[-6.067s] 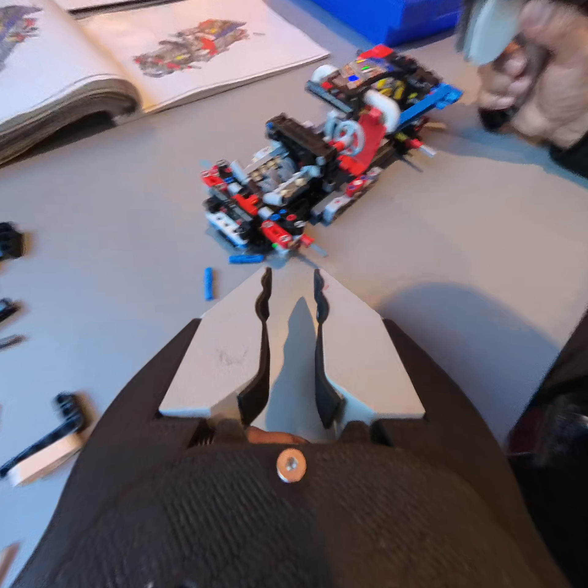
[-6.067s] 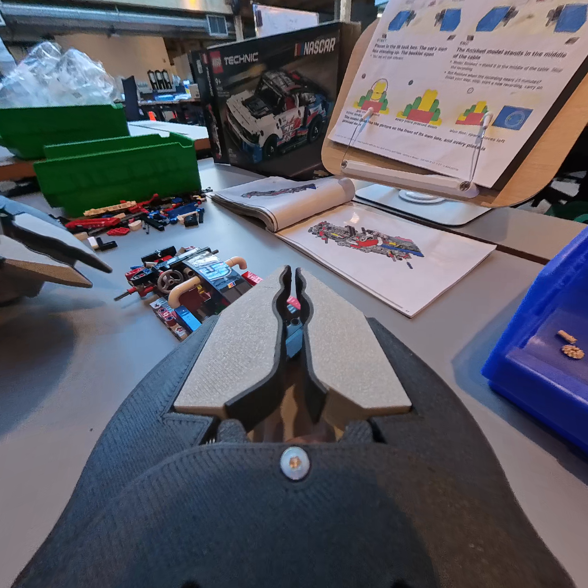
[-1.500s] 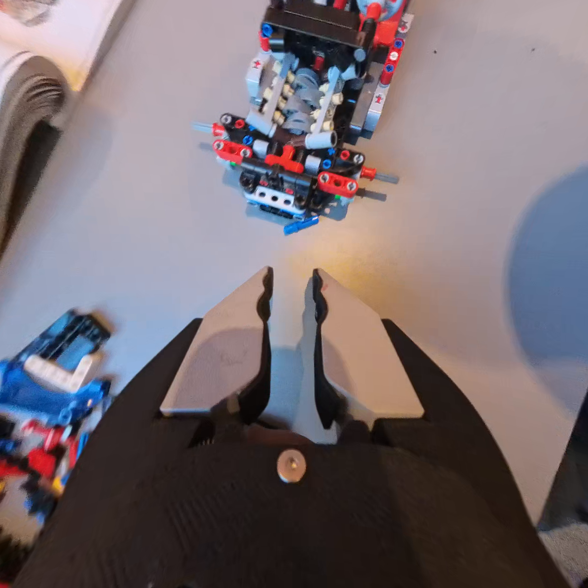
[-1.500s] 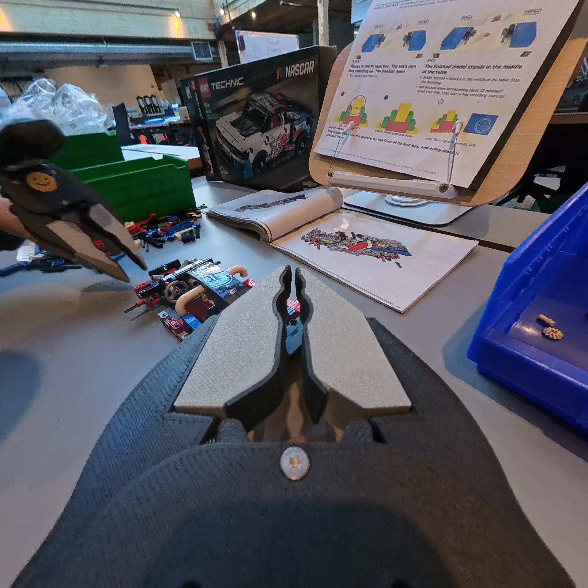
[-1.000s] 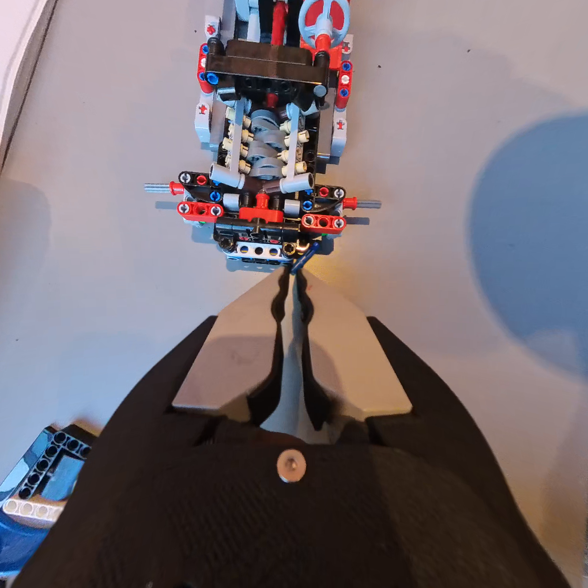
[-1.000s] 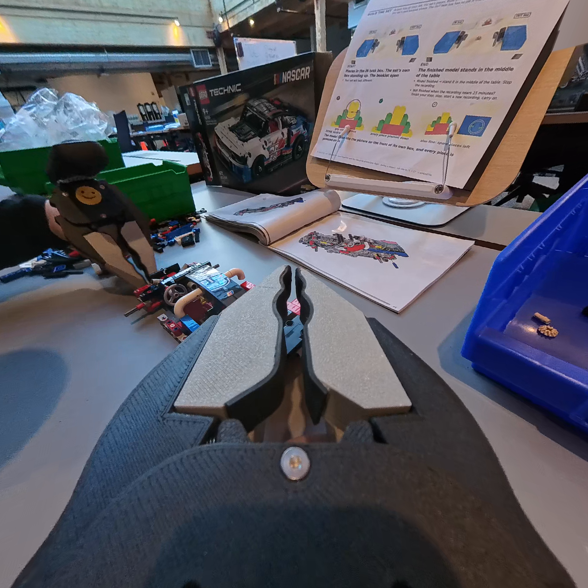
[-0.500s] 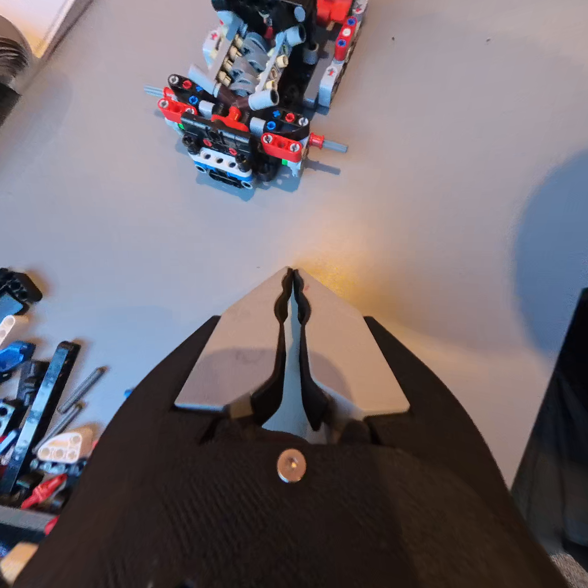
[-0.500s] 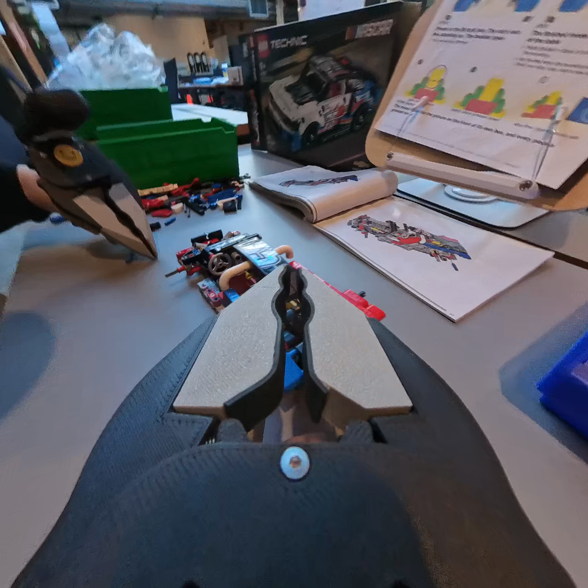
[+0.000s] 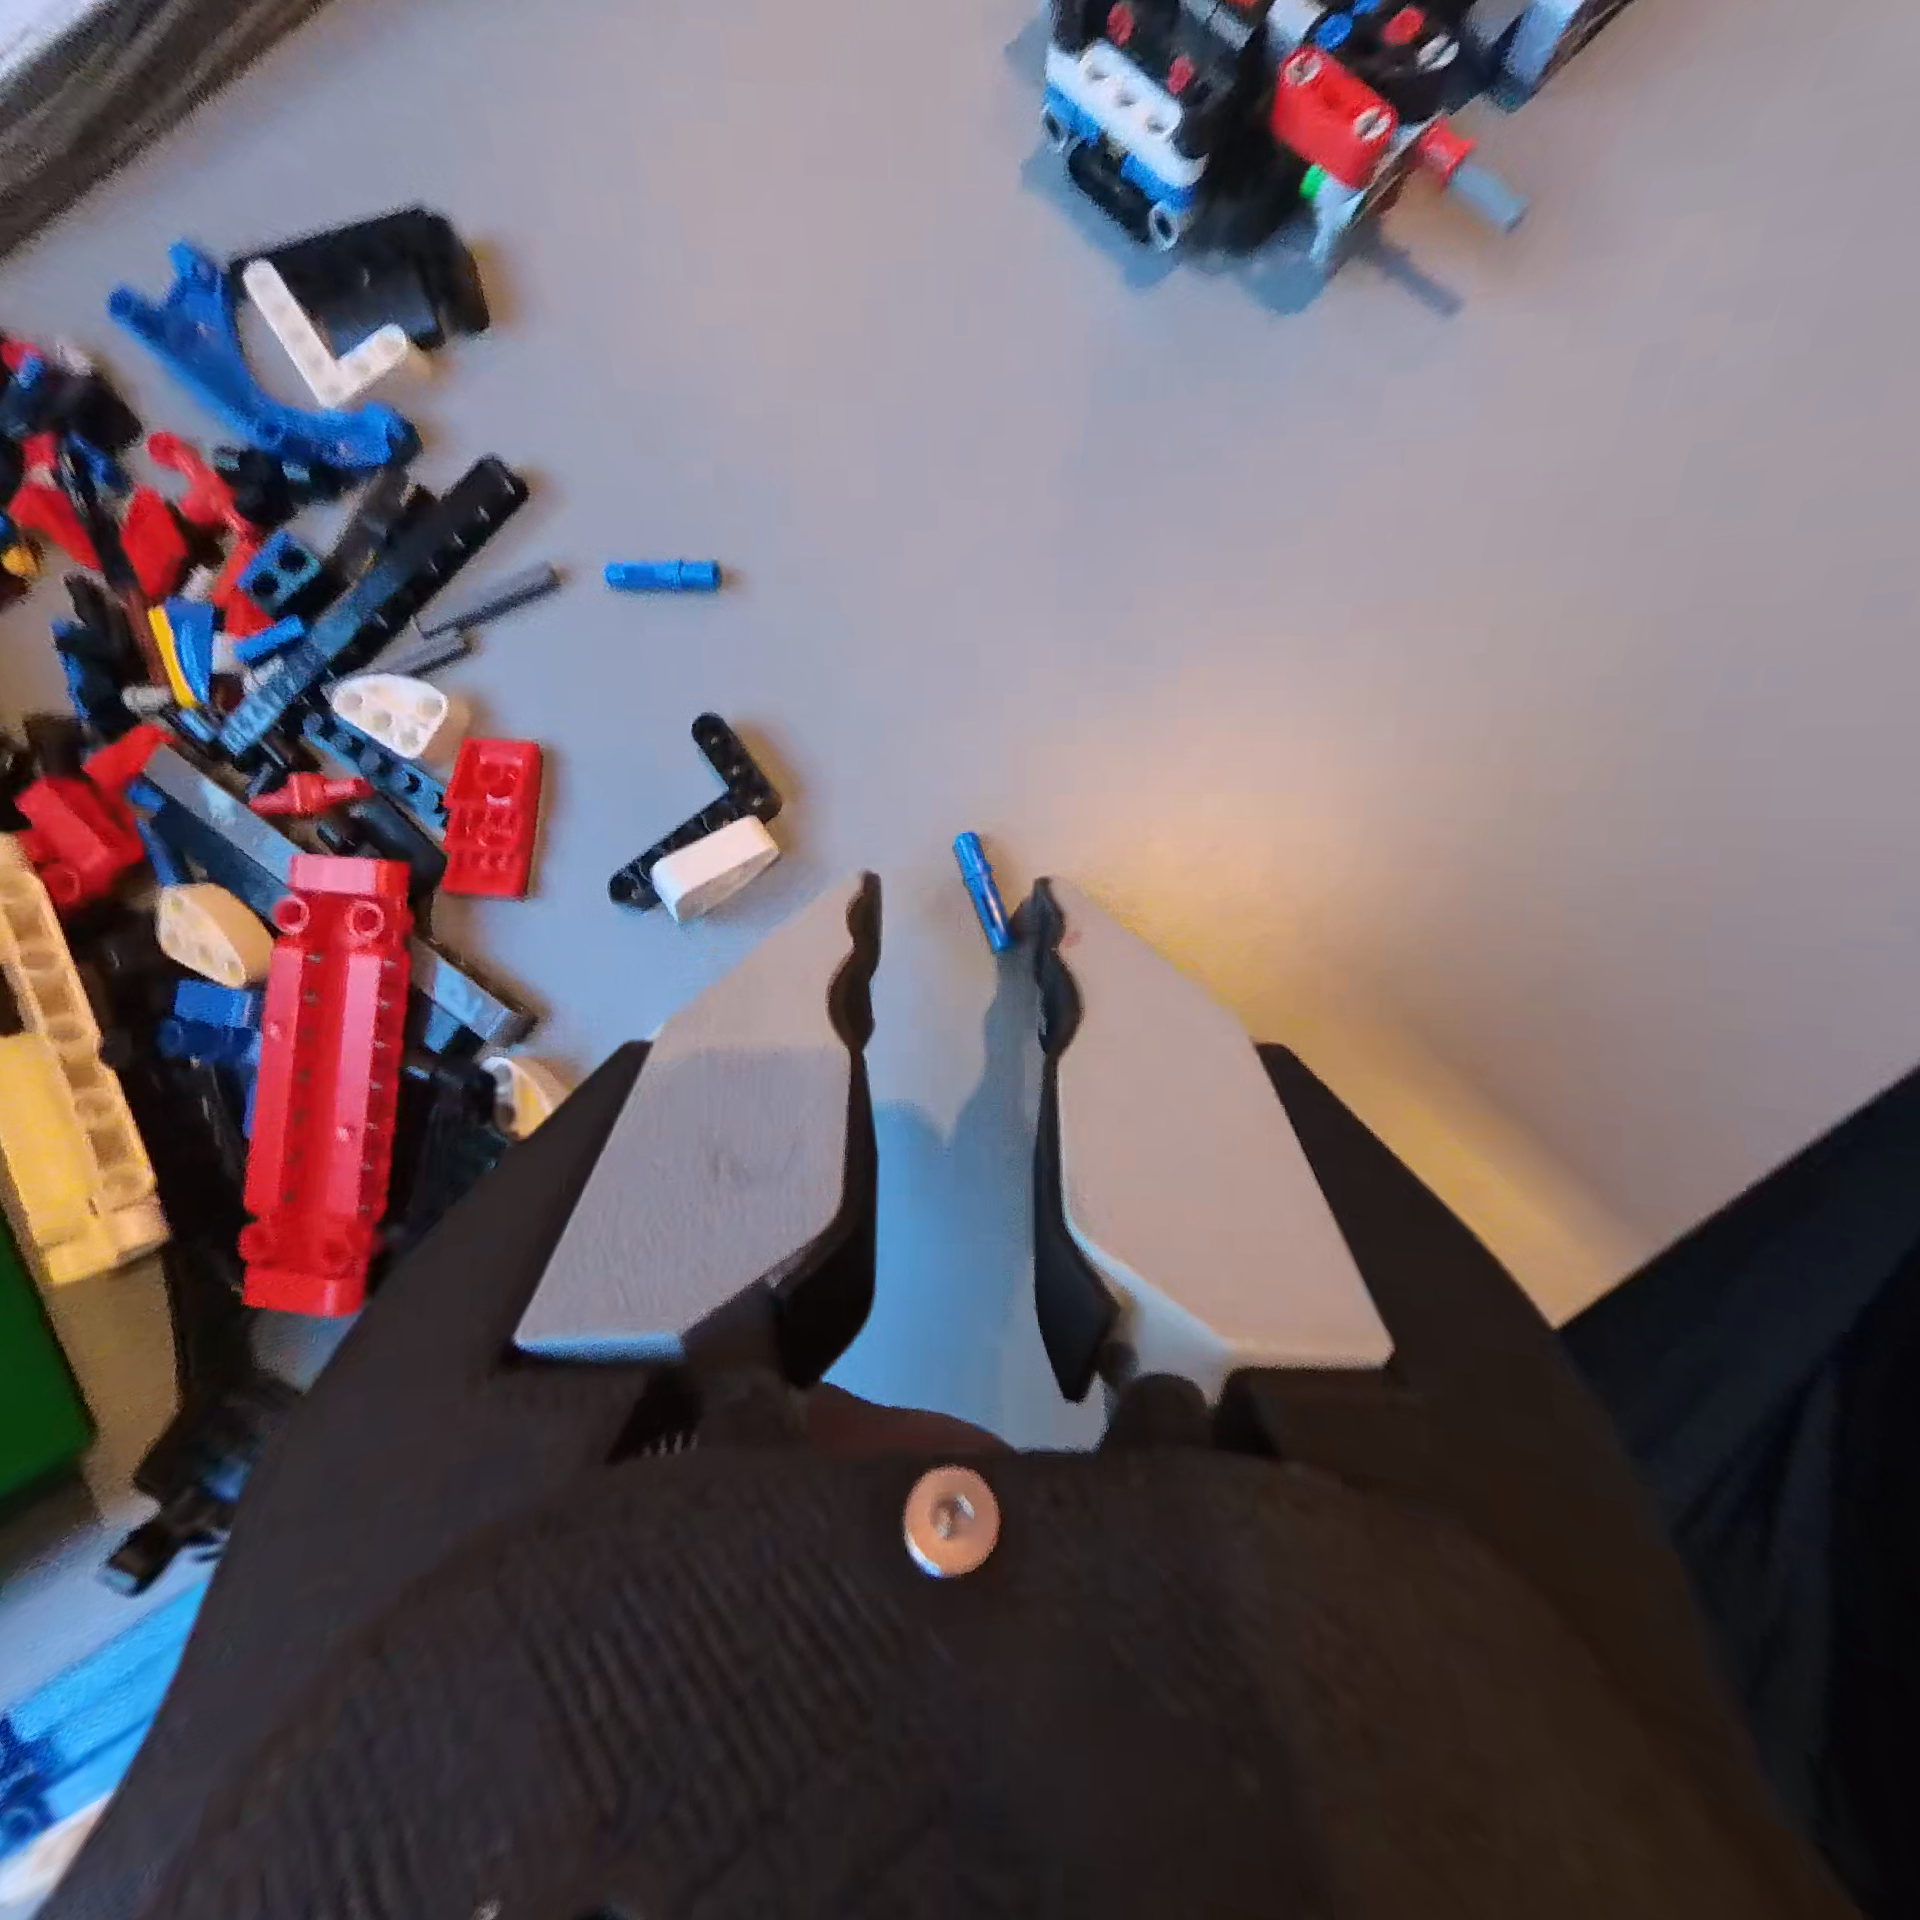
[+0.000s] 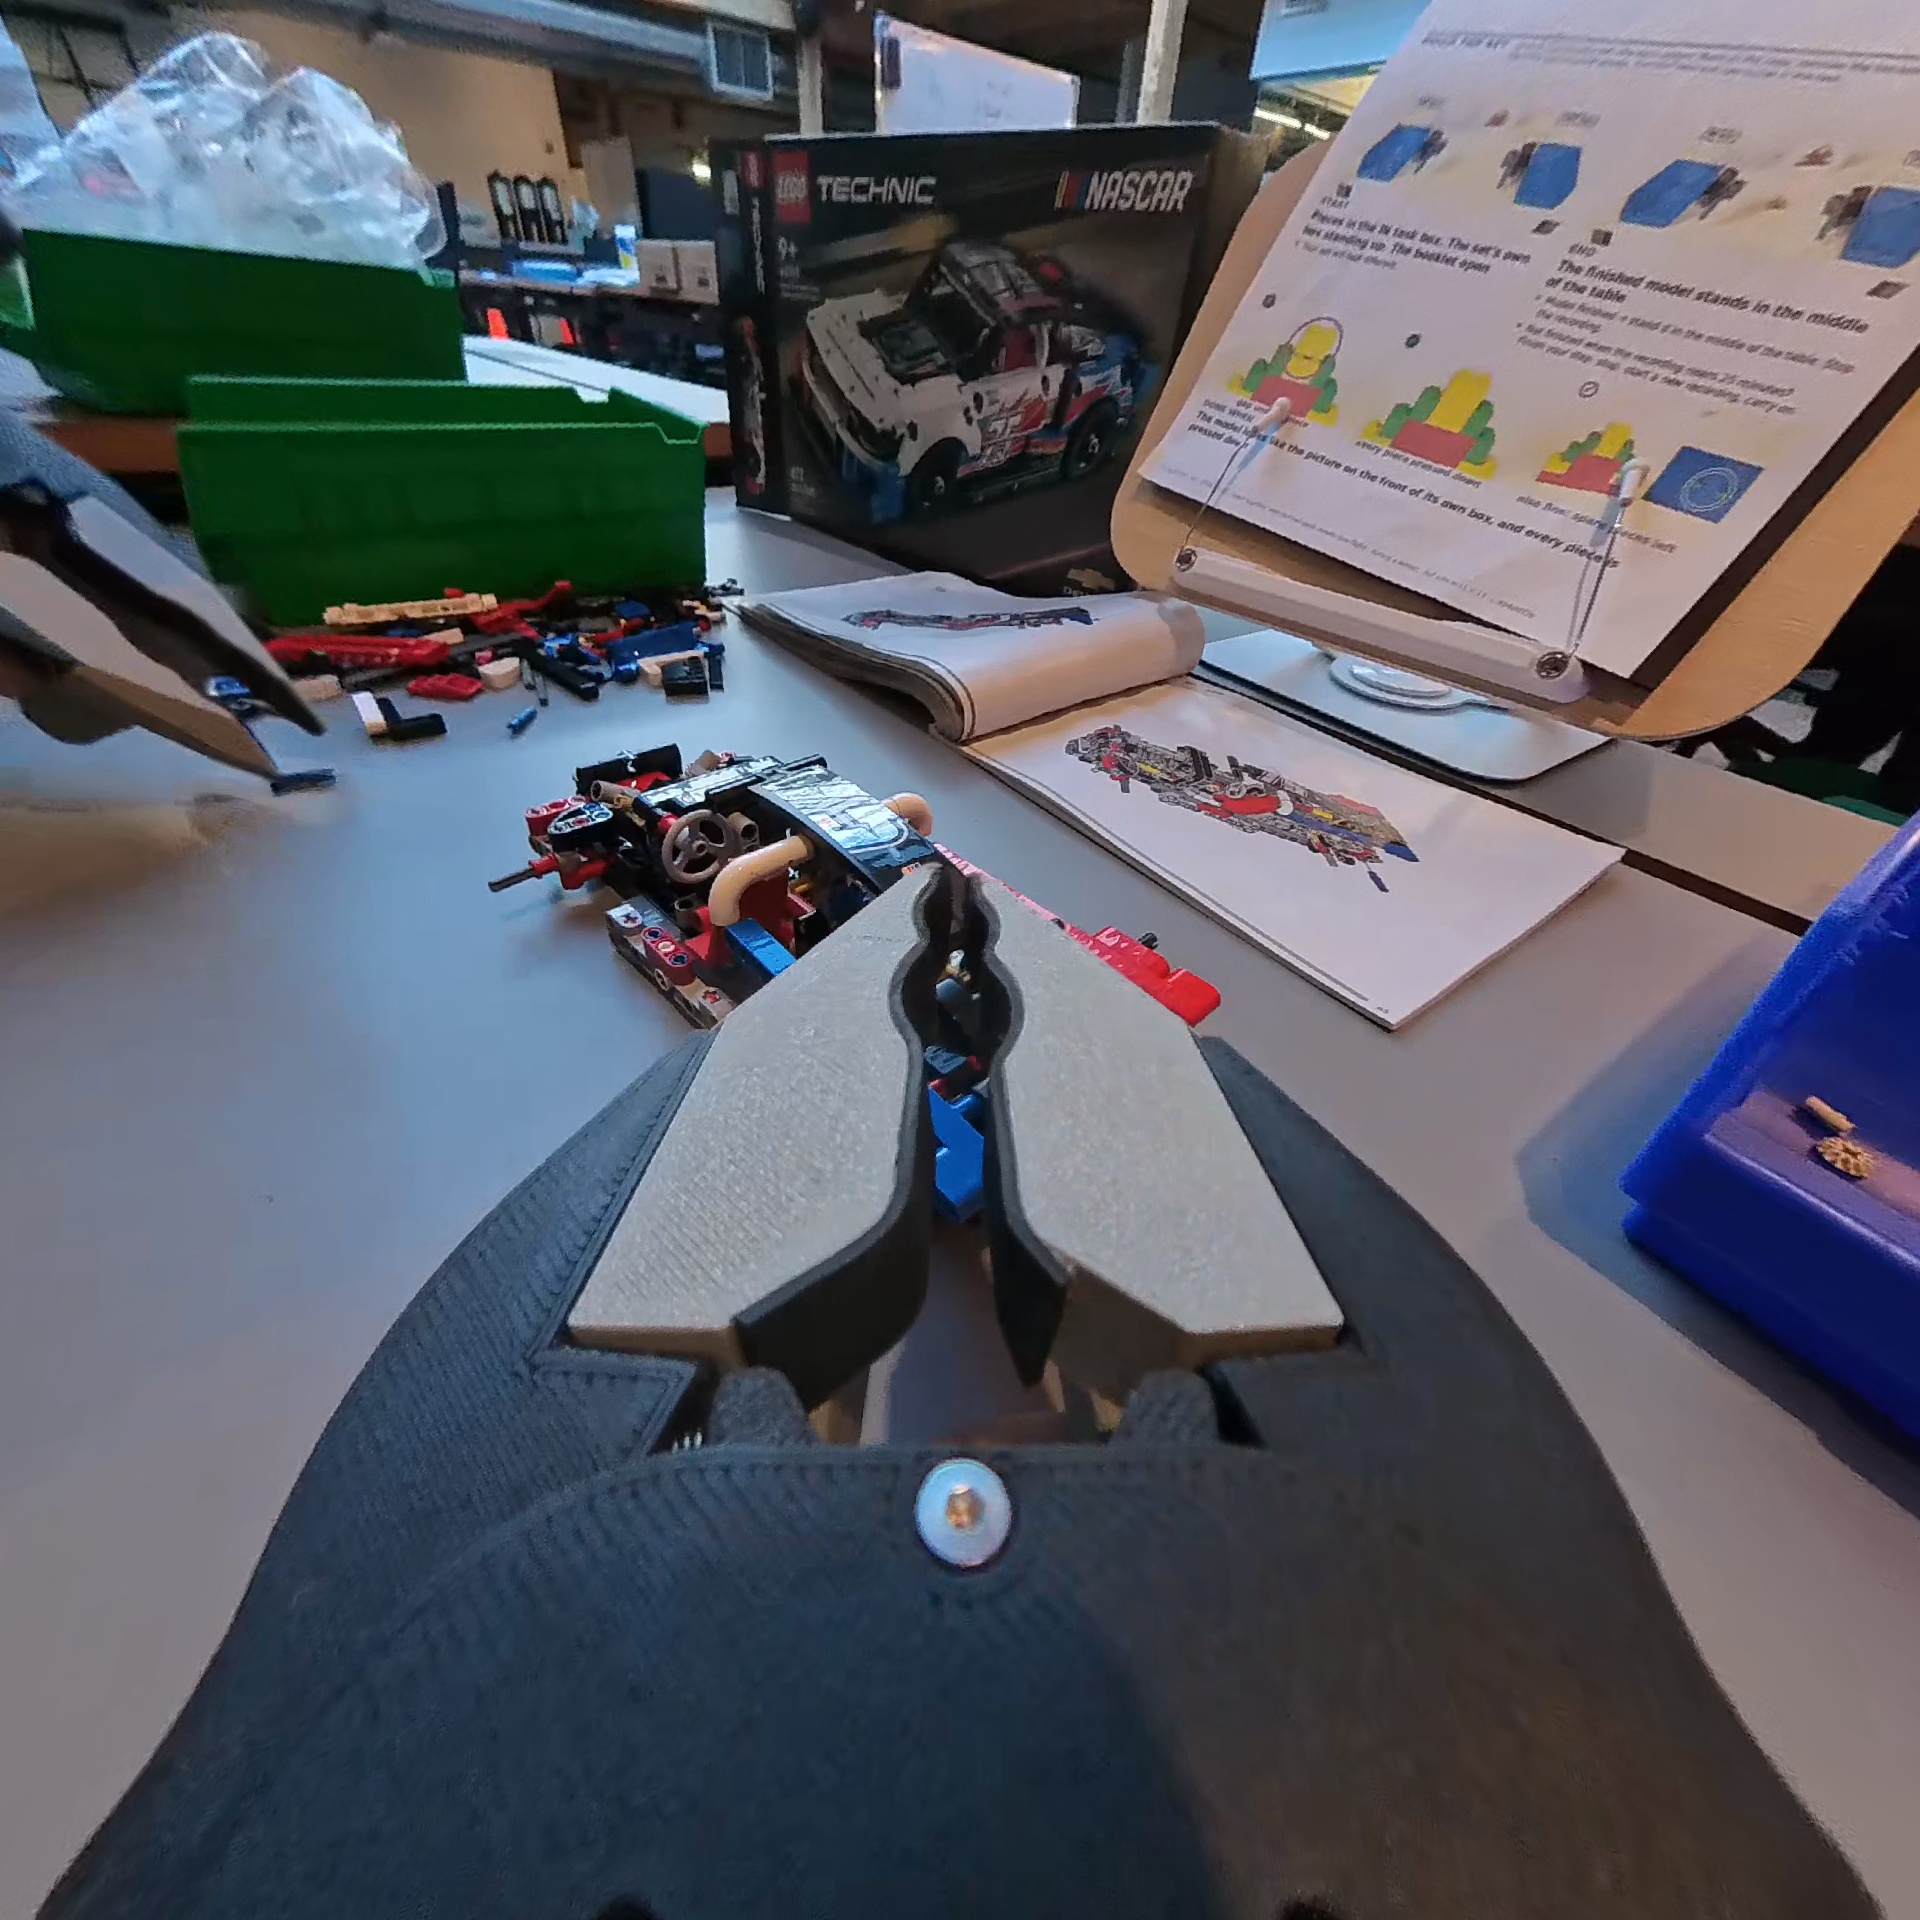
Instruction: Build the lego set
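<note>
Two green bins stand on the grey table.

Blue pin, red beam, green bins, grey table

Dim indoor light, warm glare patch, motion-blurred edges, fisheye.

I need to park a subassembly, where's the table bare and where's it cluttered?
Bare grey table lies between the loose parts pile and the car chassis, and near the left gripper, apart from one blue pin. The pile side is crowded.
</note>
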Demonstrator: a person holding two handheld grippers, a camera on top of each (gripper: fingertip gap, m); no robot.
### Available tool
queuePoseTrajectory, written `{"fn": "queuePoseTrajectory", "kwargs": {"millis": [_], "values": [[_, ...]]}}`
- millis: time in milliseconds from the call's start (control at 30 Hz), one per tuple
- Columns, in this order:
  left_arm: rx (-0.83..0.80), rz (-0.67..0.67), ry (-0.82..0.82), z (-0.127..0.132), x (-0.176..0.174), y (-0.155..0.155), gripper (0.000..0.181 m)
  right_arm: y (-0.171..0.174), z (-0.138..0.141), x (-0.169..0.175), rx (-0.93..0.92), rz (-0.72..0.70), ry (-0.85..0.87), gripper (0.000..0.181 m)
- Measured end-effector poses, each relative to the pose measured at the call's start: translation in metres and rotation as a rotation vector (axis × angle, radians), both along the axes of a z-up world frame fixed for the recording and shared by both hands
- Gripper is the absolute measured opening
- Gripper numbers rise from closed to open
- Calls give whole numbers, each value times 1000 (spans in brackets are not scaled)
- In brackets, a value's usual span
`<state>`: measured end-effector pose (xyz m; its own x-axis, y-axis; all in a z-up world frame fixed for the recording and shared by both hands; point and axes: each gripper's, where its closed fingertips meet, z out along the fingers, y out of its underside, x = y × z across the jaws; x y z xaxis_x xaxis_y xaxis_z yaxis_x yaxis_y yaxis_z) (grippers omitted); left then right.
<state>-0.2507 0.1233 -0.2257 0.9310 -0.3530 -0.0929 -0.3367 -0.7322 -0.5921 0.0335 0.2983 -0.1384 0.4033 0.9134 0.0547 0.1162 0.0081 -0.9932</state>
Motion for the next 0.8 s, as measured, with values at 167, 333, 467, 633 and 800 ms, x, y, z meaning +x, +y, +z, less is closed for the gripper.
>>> {"fn": "queuePoseTrajectory", "kwargs": {"millis": [167,333,467,633,800], "values": [[14,35,33,-7,1,8,3,0,-3,-1,-3,-3,-11,0],[42,23,7,-6,9,12,2,-3,-1,3,-11,-10,8,0],[121,-95,-187,13,72,25,2,-15,3,2,15,9,15,0],[100,-319,-196,15,167,37,2,-24,1,2,38,15,-9,0],[69,-470,-173,6,248,57,3,-18,6,22,40,-52,25,0]]}}
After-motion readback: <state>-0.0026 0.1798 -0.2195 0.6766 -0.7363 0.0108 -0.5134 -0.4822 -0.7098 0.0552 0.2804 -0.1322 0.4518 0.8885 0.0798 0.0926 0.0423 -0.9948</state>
